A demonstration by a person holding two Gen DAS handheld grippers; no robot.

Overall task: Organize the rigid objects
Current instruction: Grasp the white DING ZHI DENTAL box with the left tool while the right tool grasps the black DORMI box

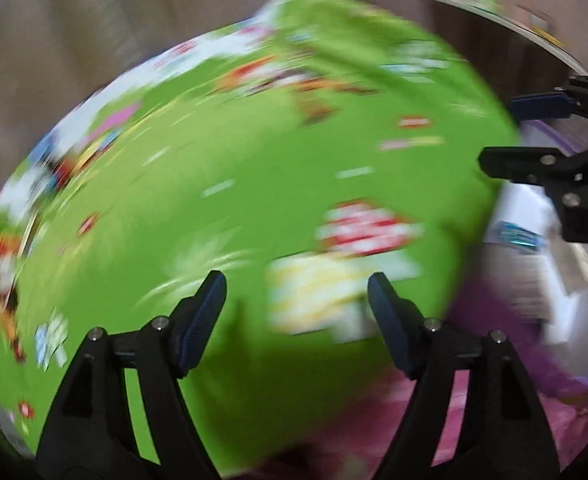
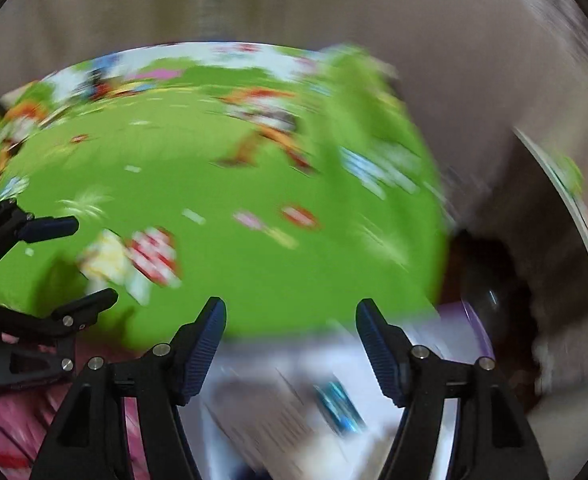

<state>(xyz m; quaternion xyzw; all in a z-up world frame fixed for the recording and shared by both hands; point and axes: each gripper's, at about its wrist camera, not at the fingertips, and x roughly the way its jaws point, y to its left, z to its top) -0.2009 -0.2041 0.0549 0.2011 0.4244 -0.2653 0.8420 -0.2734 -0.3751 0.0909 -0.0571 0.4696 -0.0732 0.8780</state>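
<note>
Both views are smeared by motion. My left gripper (image 1: 295, 284) is open over a green cartoon-print mat (image 1: 230, 208). A small yellow, white and red box-like item (image 1: 333, 276) lies on the mat just past its fingertips, and neither pad touches it. My right gripper (image 2: 290, 306) is open above a white box with a purple edge and a blue mark (image 2: 325, 384), with no pad on it. Each gripper shows in the other's view: the right gripper (image 1: 497, 131) at the right edge, the left gripper (image 2: 93, 259) at the left beside the small item (image 2: 134, 260).
The green mat (image 2: 254, 184) covers a raised surface with bare brown floor beyond it. Pink fabric (image 2: 10, 420) lies at the near left. A light curved edge (image 2: 561, 208) stands at the far right. Dark space (image 2: 489, 280) sits right of the mat.
</note>
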